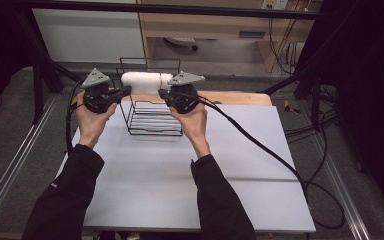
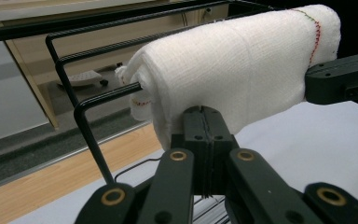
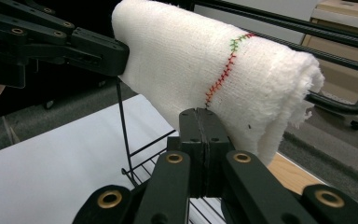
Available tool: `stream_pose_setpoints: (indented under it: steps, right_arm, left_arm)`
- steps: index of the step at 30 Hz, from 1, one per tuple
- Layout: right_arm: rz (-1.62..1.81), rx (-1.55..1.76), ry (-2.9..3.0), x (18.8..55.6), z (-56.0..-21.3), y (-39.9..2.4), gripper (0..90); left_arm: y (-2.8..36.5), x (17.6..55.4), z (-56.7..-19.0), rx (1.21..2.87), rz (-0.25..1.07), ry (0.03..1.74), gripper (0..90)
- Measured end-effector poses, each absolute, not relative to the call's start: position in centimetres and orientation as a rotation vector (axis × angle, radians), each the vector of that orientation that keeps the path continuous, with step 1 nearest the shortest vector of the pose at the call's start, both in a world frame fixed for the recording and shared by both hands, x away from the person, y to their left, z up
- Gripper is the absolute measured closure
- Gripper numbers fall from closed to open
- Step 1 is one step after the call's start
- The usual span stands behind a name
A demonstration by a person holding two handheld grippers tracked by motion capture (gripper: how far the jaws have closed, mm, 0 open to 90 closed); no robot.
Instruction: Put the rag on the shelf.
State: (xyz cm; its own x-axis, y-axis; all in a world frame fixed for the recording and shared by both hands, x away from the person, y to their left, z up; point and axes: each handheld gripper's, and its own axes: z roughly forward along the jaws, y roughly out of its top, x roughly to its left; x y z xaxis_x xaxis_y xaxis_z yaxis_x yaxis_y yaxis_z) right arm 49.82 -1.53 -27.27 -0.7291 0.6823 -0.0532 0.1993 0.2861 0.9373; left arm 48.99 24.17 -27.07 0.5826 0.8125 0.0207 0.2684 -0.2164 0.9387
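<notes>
A rolled white towel [image 1: 142, 80] with a red and green stitched seam hangs over the top bar of a black wire rack [image 1: 150, 125] at the table's far side. My left gripper [image 1: 126, 91] is at the towel's left end and my right gripper [image 1: 163, 93] at its right end. In the left gripper view the jaws [image 2: 204, 112] are pressed together at the lower edge of the towel [image 2: 233, 60]. The right gripper view has its jaws [image 3: 199, 114] shut the same way under the towel [image 3: 191, 56]. Each view also catches the other gripper's tip against the cloth.
The rack stands on a white tabletop [image 1: 180, 170] with a wooden strip [image 1: 240, 97] along its far edge. A thick black cable [image 1: 260, 145] trails from the right gripper across the table and off its right side. Black frame poles stand around the table.
</notes>
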Motion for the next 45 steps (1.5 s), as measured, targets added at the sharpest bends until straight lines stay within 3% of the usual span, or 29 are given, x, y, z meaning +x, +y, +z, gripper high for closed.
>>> stream_pose_setpoints:
  steps: [5,13,22,30,37,45]
  right_arm:
    - [1.449,0.775,2.11,49.6,-27.2,-1.6,87.8]
    - [1.512,0.76,2.091,48.5,-25.8,-2.4,78.4]
    - [1.534,0.816,2.082,47.1,-24.8,-4.7,55.9]
    - [1.54,0.878,2.087,46.1,-25.5,-8.1,43.7]
    - [1.528,0.912,2.102,44.9,-26.3,-10.9,25.4]
    - [1.5,0.967,2.102,43.7,-29.0,-14.4,12.1]
  left_arm:
    - [24.2,48.8,-27.0,1.768,0.648,0.886,88.5]
    - [24.5,47.8,-26.4,1.77,0.627,0.879,76.3]
    - [25.2,46.3,-26.3,1.81,0.594,0.886,54.5]
    - [25.9,45.0,-27.5,1.853,0.584,0.884,46.3]
    - [26.0,43.9,-29.4,1.893,0.558,0.866,37.2]
    - [26.2,42.7,-32.7,1.942,0.508,0.895,27.5]
